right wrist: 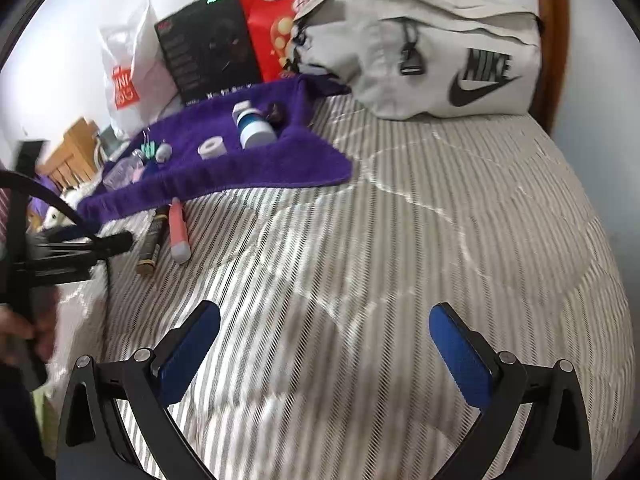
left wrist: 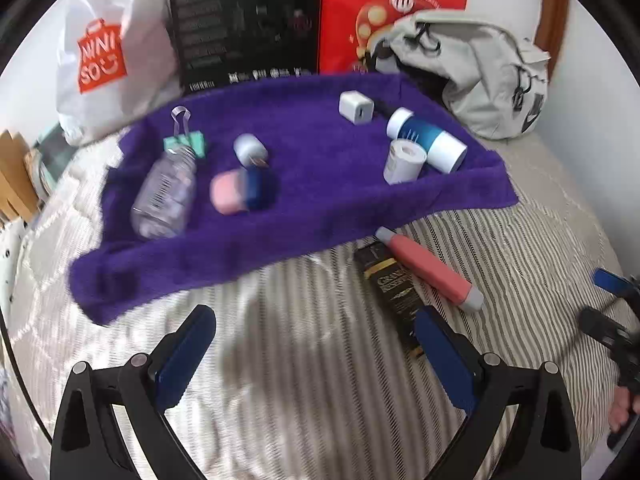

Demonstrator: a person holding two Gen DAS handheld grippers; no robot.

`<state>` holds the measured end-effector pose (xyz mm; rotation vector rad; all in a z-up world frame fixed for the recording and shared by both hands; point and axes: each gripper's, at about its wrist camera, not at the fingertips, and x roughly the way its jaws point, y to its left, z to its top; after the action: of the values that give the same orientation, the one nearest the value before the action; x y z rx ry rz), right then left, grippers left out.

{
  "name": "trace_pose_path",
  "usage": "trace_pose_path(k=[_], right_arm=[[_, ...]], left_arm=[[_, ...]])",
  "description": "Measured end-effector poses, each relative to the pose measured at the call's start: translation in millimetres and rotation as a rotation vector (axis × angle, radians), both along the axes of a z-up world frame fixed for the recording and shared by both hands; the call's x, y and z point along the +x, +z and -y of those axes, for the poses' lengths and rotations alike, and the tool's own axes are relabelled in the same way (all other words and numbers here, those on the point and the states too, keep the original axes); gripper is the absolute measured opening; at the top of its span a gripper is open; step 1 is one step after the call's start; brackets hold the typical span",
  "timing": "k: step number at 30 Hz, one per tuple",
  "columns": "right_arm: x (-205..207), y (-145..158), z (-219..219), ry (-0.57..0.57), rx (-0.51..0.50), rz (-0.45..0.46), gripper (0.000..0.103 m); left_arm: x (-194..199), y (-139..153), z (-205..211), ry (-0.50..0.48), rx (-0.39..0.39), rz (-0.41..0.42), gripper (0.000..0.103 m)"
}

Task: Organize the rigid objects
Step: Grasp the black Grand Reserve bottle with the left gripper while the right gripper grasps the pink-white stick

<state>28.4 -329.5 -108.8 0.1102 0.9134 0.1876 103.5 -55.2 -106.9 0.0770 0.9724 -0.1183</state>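
On a striped bed [right wrist: 420, 208] we see one purple towel [left wrist: 304, 200] spread before a grey bag [right wrist: 420, 48], with seven small items resting on it: one clear plastic bottle [left wrist: 164, 196], one blue-and-white canister [left wrist: 426, 138], one pink-and-blue case [left wrist: 236, 192], one white roll [left wrist: 402, 160], one white charger cube [left wrist: 356, 107], one small white capsule [left wrist: 250, 150] and one green binder clip [left wrist: 184, 142]. Two more lie off the towel on the bedding, touching each other: one coral tube [left wrist: 430, 268] and one slim black box [left wrist: 394, 296]. We judge both light, stiff and smooth, best pinched across the middle of their length. The left gripper [left wrist: 316, 336] hovers just beside the black box, its fingers spread wide and empty; the right gripper [right wrist: 324, 332] hangs over bare bedding, fingers likewise apart, holding nothing.
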Motion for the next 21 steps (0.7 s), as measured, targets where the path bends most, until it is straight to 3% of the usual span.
trace_pose_path(k=[2,5,9,13,16,18,21], right_arm=[[-9.0,5.3,8.3,-0.005,0.007,0.011,0.103],[-14.9,7.0,13.9,0.003,0.017,0.002,0.103],[-14.8,3.5,11.2,0.036,0.037,-0.015,0.103],[-11.8,-0.8,3.1,0.060,0.032,-0.031,0.103],[-8.8,0.5,-3.1,0.072,0.047,-0.026,0.103],[-6.2,2.6,-8.3,0.081,0.053,-0.024,0.103],[-4.2,7.7,-18.1,0.101,0.044,-0.014,0.103]], left_arm=[[4.6,-7.2,6.1,0.009,-0.013,-0.027,0.094],[9.3,-11.7,12.7,0.027,-0.049,-0.040,0.094],[11.9,-17.9,26.0,0.031,0.038,-0.030,0.093],[7.7,-12.7,13.8,0.045,0.026,-0.013,0.070],[11.1,-10.8,9.3,0.037,-0.002,-0.007,0.069],[13.8,-11.7,13.9,0.020,0.025,0.004,0.066],[12.2,-10.7,21.3,-0.023,0.026,0.022,0.047]])
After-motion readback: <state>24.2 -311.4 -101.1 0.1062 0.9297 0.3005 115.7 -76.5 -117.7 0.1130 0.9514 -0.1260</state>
